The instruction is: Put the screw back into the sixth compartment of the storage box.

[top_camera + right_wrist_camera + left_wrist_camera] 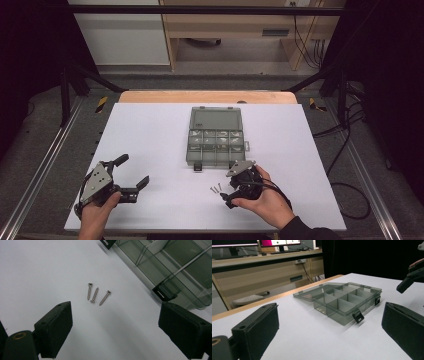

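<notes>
The left gripper is a black frame with 2 long black jaws, and a grey three-cornered plate sits on top of it, marked with a few small dark holes. A black cable trails from its rear. Seen along the jaws, each ends in a blocky black pad with a matte face, a small screw hole near its top edge and a brass-coloured ring at the hinge.

The right gripper has the same black body, the same grey plate and a thin black cable looping over the hand. That arm wears a dark sleeve at the wrist.
</notes>
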Available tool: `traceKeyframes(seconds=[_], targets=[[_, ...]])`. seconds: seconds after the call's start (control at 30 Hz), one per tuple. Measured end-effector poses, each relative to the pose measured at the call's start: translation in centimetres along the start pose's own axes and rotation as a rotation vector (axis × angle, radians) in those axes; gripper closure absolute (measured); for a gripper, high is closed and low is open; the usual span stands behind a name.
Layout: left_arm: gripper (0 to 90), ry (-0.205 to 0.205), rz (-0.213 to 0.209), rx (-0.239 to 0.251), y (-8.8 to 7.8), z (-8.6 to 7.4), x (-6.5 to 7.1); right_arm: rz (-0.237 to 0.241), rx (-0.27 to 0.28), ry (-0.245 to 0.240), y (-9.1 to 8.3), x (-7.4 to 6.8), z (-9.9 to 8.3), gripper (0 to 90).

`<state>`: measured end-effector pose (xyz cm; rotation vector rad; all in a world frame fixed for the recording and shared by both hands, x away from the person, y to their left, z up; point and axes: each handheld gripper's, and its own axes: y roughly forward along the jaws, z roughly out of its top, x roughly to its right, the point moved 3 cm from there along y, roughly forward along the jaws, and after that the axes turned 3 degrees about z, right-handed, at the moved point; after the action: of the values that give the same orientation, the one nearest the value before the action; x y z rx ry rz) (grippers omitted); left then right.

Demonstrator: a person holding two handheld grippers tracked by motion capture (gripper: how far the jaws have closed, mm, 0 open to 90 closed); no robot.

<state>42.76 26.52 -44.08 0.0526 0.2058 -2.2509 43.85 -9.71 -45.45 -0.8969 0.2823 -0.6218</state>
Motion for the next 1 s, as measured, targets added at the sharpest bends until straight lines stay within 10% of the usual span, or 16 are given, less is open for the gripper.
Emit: traceKeyframes(seconds=[1.0], targets=[[1.5,0.003,-0.011,-0.006,0.3,0.0,0.1,0.0,-0.056,0.156,3.0,0.0,1.7,54.3]])
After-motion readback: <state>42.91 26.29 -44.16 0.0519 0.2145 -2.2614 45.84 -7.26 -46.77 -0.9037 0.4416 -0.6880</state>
